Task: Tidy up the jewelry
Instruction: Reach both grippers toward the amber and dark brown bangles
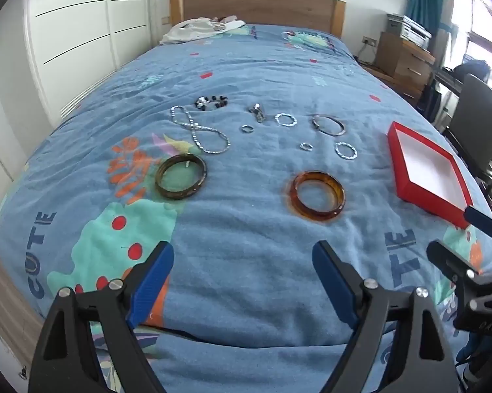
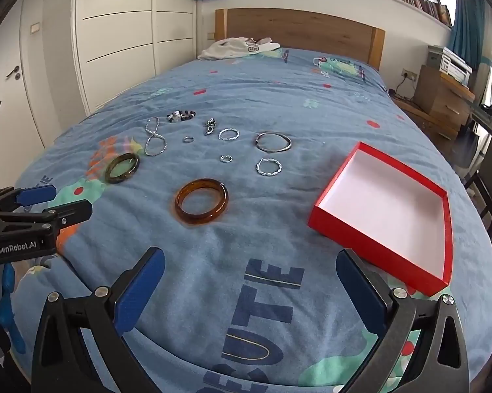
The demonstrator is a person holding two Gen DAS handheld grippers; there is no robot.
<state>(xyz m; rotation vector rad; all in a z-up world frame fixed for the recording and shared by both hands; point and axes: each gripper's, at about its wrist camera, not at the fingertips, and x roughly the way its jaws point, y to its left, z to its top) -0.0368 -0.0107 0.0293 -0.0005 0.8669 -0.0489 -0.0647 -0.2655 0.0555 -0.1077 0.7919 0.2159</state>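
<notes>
Jewelry lies spread on a blue bedspread: an amber bangle (image 1: 318,199) (image 2: 201,205), a dark green bangle (image 1: 180,177) (image 2: 122,168), a silver chain necklace (image 1: 200,129) (image 2: 154,140), a dark bead bracelet (image 1: 211,102) (image 2: 181,116), thin silver bangles (image 1: 328,125) (image 2: 273,141) and several small silver rings. An empty red box (image 1: 426,172) (image 2: 387,213) with a white inside lies to the right. My left gripper (image 1: 242,262) is open and empty, short of the bangles. My right gripper (image 2: 251,271) is open and empty, between the amber bangle and the box.
White clothing (image 1: 200,29) (image 2: 239,47) lies by the wooden headboard (image 1: 259,6). White wardrobes (image 2: 121,32) stand left of the bed. A desk and dark chair (image 1: 475,121) stand to the right. Each gripper shows at the edge of the other's view.
</notes>
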